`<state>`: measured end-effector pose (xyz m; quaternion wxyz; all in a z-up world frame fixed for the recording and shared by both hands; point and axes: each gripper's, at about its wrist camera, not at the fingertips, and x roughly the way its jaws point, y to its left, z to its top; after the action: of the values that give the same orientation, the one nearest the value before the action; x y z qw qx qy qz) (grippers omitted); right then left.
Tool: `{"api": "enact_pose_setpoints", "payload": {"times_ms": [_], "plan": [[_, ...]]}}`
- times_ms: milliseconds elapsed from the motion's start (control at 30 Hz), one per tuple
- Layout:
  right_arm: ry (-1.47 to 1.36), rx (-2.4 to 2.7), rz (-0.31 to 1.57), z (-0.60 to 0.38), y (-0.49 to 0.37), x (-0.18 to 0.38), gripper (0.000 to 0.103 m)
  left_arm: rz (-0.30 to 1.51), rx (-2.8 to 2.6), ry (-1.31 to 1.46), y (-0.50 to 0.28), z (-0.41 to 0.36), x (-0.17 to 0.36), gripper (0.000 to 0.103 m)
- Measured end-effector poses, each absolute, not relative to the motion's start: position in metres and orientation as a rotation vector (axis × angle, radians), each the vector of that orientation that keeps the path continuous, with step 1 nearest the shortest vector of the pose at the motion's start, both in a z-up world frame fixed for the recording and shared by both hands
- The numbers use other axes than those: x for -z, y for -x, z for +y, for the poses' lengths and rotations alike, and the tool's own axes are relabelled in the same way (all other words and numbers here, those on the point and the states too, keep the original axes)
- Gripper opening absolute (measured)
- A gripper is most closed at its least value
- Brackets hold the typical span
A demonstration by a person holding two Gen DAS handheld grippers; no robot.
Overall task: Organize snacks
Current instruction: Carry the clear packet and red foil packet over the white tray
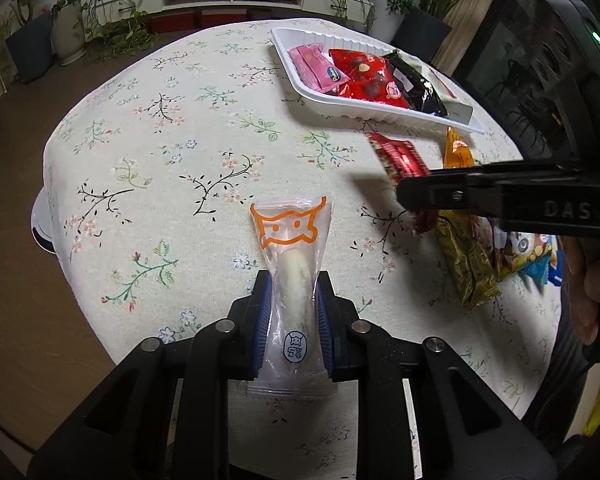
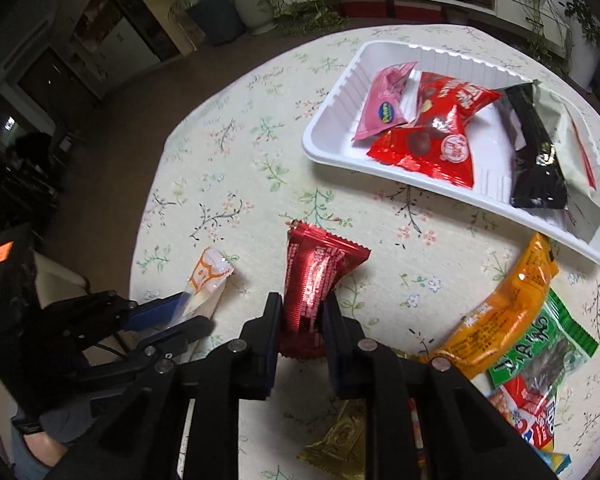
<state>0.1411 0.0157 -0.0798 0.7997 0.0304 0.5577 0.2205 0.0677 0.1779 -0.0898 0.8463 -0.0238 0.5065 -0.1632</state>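
Note:
My left gripper is shut on a clear packet with an orange cat drawing and a white stick inside; the packet points away from me above the floral tablecloth. In the right wrist view that left gripper shows at the lower left with the clear packet. My right gripper is shut on a red foil packet, which also shows as the red foil packet beside the right gripper. A white tray, far right, holds pink, red and black packets.
Loose snacks lie near the right gripper: an orange packet, a green packet, a gold packet and colourful ones at the right edge. The round table drops off at the left. Potted plants and a low cabinet stand beyond.

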Motion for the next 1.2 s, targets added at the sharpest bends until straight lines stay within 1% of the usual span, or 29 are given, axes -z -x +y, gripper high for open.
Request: {"api": "enact_pose_setpoints", "payload": {"times_ms": [333, 667, 833, 967, 1100, 1200], "plan": [[-0.176, -0.504, 1.117, -0.015, -0.116, 0.051, 0.021, 1.017, 0.393, 0.133, -0.061, 0.174, 0.065, 0.019], [-0.297, -0.402, 1.053, -0.089, -0.116, 0.035, 0.021, 0.978, 0.454, 0.189, -0.083, 0.157, 0.040, 0.019], [-0.341, -0.316, 0.997, -0.133, -0.130, 0.019, 0.021, 0.948, 0.480, 0.196, -0.120, 0.146, 0.018, 0.019], [-0.343, -0.269, 0.922, -0.154, -0.148, -0.007, 0.021, 0.923, 0.477, 0.191, -0.158, 0.140, 0.001, 0.019], [-0.324, -0.285, 0.883, -0.149, -0.172, -0.025, 0.021, 0.908, 0.470, 0.175, -0.202, 0.128, -0.011, 0.019], [-0.274, -0.318, 0.891, -0.127, -0.196, -0.025, 0.021, 0.917, 0.474, 0.163, -0.234, 0.114, -0.010, 0.020]]}}
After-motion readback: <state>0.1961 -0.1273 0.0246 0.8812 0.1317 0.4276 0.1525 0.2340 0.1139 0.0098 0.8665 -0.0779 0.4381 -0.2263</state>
